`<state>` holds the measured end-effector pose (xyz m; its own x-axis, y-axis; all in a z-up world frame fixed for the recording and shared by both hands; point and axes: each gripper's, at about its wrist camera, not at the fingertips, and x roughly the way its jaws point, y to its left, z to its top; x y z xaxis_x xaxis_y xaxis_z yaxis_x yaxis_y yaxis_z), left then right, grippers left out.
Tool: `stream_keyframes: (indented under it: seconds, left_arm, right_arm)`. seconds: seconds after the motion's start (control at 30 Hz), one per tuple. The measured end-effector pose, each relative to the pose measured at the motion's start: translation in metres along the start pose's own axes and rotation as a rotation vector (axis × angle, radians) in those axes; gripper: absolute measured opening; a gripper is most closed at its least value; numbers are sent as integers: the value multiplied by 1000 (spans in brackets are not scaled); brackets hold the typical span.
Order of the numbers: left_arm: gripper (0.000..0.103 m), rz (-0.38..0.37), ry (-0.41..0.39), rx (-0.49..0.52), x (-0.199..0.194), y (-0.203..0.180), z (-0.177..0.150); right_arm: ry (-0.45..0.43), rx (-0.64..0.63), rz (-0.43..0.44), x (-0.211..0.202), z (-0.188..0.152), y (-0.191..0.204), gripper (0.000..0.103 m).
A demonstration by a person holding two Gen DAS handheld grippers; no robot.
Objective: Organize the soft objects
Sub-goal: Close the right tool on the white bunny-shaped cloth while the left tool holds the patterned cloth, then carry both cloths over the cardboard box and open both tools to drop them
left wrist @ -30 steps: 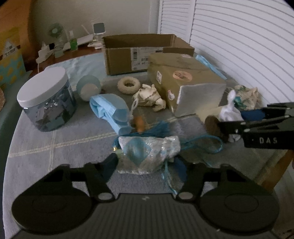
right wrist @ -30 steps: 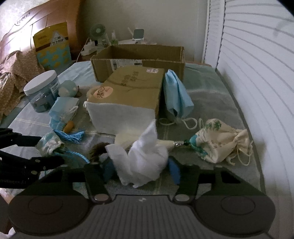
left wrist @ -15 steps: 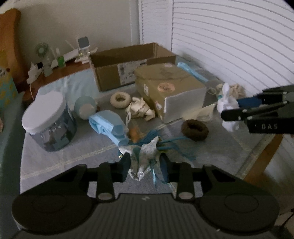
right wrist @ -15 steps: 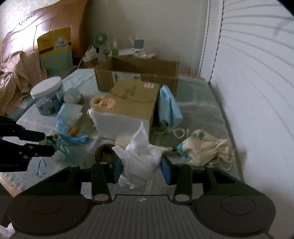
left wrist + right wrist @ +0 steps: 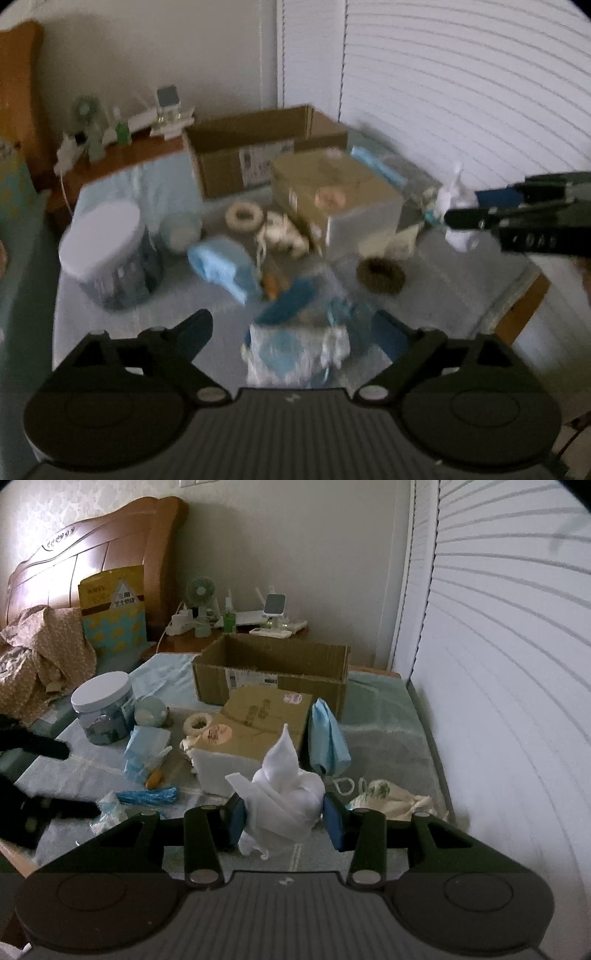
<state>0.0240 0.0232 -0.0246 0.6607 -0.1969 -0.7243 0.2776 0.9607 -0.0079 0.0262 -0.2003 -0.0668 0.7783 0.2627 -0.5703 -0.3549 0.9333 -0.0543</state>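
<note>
My right gripper [image 5: 283, 818] is shut on a white cloth [image 5: 286, 794] and holds it above the table; it also shows in the left wrist view [image 5: 456, 206]. My left gripper [image 5: 295, 325] stands open, blurred by motion. A silver-and-blue crinkly pouch [image 5: 295, 350] with a blue tassel [image 5: 291, 302] lies between its spread fingers, apparently loose on the table. The pouch also shows in the right wrist view [image 5: 109, 810]. An open cardboard box [image 5: 273, 672] stands at the back.
A closed brown box [image 5: 255, 734], a white-lidded jar [image 5: 103, 709], blue face masks [image 5: 327, 746], a cream ring [image 5: 244, 216], a brown ring [image 5: 380, 275], a printed drawstring bag [image 5: 391, 799] and a blue ball [image 5: 149, 710] lie on the cloth-covered table. Its front edge [image 5: 524, 306] is close.
My left gripper opened and let go of the pouch, which dropped back between its fingers. My right gripper rose with the white cloth.
</note>
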Motion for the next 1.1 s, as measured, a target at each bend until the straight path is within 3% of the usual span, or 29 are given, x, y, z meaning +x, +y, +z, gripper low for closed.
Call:
stream_keyframes:
  seconds: [0.23,0.43,0.5,0.53,0.73,1.1]
  left_arm:
    - [90,-9,77,-101,37,13,-23]
    - [88,-23,32,-91,47,10,-23]
    - [79,-8,23,-72,48,7,-22]
    - [69,1,20,-54,48,5,-20]
    - [40,-8,30,-14,45,0,-15]
    - [35,-11,1,45,13,1,4]
  right_arm:
    - [24,13,4,5,-5,-2,49]
    - [24,15,1,5,-6,-2,49]
    - [27,15,-1,6,-6,-1,49]
    - [29,12,-1,7,-5,-1,49]
    - [30,-1,-8,7,-3,0,49]
    - [11,-25,-12,1,6,1,49]
